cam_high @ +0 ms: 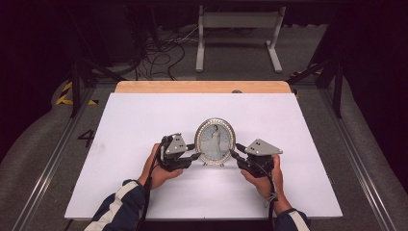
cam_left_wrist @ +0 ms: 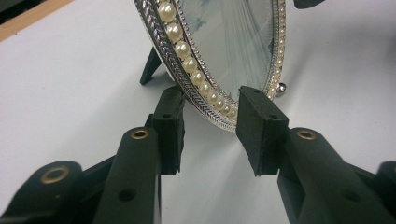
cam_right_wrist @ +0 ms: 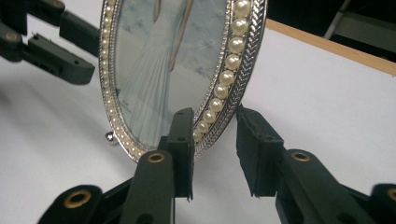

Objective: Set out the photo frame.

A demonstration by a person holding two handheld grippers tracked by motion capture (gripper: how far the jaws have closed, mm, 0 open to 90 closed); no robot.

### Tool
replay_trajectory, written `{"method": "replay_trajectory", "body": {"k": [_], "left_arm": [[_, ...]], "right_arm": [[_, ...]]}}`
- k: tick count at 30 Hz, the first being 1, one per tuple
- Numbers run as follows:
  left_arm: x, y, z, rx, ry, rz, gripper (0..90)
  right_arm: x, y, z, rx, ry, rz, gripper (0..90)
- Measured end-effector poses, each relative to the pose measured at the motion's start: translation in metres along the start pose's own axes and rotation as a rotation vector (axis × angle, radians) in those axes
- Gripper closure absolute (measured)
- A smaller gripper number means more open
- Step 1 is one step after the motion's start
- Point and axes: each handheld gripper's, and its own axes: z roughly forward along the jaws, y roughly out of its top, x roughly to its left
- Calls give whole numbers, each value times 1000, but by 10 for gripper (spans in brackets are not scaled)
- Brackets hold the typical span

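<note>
Oval pearl-rimmed picture frame [cam_high: 215, 142] standing upright near the middle of the white tabletop [cam_high: 144, 115], propped on its rear stand. Left claw [cam_high: 193, 151] and right claw [cam_high: 234, 151] flank it, each part-open astride the frame's lower rim, pads not pressing it.

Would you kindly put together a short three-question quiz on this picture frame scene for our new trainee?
1. True or false: the oval picture frame lies flat on the white table.
2. Which edge of the frame sits between the jaws of the left gripper: A, its top; B, its lower side rim; C, its back stand?
3. What decorates the frame's rim near the right gripper?

Key:
1. False; it stands upright on its stand.
2. B.
3. A row of pearl beads beside a braided silver band.
</note>
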Motion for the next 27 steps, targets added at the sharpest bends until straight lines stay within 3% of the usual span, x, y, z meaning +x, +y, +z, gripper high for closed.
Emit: {"method": "replay_trajectory", "body": {"k": [3, 10, 17, 27], "left_arm": [[-1, 0, -3, 4, 4, 15, 597], [-3, -1, -12, 1, 16, 39, 573], [-5, -1, -16, 7, 30, 65, 527], [-6, -7, -19, 31, 79, 72, 329]], "right_arm": [[0, 0, -2, 22, -8, -51, 651], [4, -2, -4, 55, -9, -107, 617], [6, -3, -7, 58, 2, -115, 570], [6, -4, -10, 78, 6, -124, 447]]}}
